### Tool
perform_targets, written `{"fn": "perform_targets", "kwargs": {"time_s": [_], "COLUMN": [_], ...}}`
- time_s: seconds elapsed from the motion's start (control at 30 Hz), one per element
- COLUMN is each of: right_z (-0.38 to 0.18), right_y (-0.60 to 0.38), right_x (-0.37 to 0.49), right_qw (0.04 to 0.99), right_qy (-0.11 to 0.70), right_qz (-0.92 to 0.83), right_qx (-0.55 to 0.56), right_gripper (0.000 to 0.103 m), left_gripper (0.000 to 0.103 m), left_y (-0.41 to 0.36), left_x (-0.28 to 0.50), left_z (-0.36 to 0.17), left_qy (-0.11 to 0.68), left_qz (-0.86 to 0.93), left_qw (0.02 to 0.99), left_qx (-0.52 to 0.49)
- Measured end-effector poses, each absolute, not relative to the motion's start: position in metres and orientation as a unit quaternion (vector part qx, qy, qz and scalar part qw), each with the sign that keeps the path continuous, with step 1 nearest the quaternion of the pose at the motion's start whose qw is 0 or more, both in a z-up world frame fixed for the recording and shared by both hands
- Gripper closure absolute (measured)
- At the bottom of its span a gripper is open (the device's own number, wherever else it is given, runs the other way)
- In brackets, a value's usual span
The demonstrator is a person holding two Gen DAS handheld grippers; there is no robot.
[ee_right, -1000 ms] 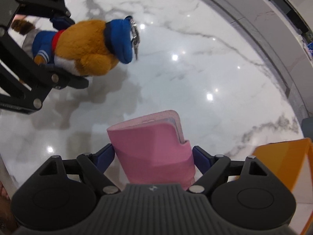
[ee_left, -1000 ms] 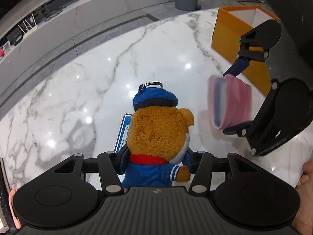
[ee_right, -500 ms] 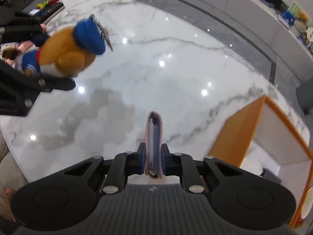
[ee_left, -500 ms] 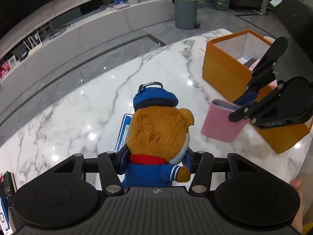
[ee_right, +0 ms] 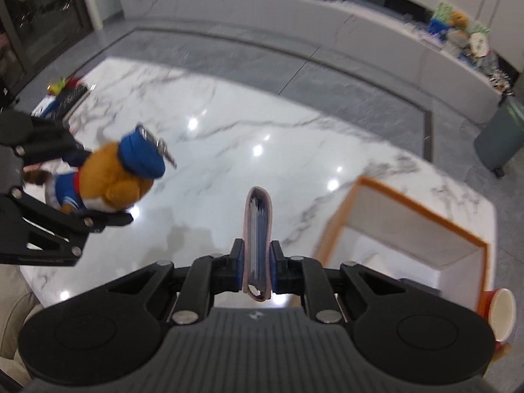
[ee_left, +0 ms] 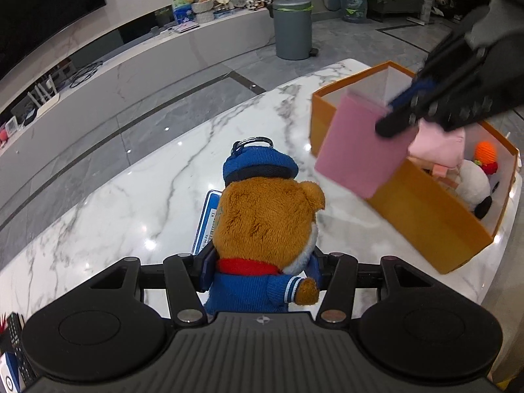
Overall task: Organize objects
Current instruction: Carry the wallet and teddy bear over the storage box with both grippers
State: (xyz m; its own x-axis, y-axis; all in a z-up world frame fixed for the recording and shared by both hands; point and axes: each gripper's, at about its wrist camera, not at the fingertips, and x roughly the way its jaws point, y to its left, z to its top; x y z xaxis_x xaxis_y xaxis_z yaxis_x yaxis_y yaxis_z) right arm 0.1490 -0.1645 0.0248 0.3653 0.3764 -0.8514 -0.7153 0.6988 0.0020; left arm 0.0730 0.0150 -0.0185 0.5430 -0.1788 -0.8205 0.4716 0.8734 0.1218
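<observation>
- In the left wrist view, the left gripper sat at the bottom centre of the frame, its two tongs clamped on the body of a plush bear keychain.
- The bear had brown fur, a blue uniform with a red collar, and a blue cap topped by a metal key ring.
- The bear was held above the white marble table, its head pointing toward the upper part of the frame.
- A blue-edged card showed just left of the bear, partly hidden behind it; whether it lay on the table or hung from the bear could not be told.
- At the right of that frame stood an open orange box, resting on the table near its far edge.
- Inside the box lay a pink soft item, a white plush and an orange knitted ball.
- The right gripper entered from the upper right, its tongs shut on a pink wallet, which hung over the near left corner of the box, above its rim.
- In the right wrist view, the right gripper pinched the pink wallet edge-on at bottom centre, with blue leaves showing between its covers.
- The orange box appeared at the lower right of that frame, with a red paper cup at its near edge.
- The left gripper and bear showed at the left of that frame, well apart from the wallet.
- A grey bin stood on the floor beyond the table.
</observation>
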Motion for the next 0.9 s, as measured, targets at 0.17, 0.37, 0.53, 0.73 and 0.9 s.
{"fn": "perform_targets", "kwargs": {"time_s": [0.17, 0.37, 0.53, 0.73, 0.9], "right_z": [0.05, 0.068, 0.079, 0.09, 0.093], "right_y": [-0.194, -0.213, -0.225, -0.247, -0.271], "right_x": [0.142, 0.139, 0.141, 0.152, 0.169], "right_qw": [0.824, 0.837, 0.842, 0.85, 0.857], "right_qy": [0.435, 0.423, 0.414, 0.405, 0.404], "right_qz": [0.335, 0.321, 0.317, 0.305, 0.292], "right_qx": [-0.143, -0.132, -0.138, -0.14, -0.13], "right_gripper": [0.087, 0.087, 0.087, 0.087, 0.087], "left_gripper": [0.043, 0.043, 0.043, 0.043, 0.043], "left_y": [-0.008, -0.029, -0.049, -0.093, -0.126], "left_x": [0.07, 0.063, 0.062, 0.068, 0.078], "left_z": [-0.004, 0.018, 0.028, 0.027, 0.02], "left_qy": [0.42, 0.393, 0.377, 0.366, 0.367], "left_qz": [-0.205, -0.215, -0.215, -0.239, -0.262], "left_qw": [0.867, 0.875, 0.882, 0.882, 0.875], "left_qx": [0.172, 0.182, 0.181, 0.176, 0.176]}}
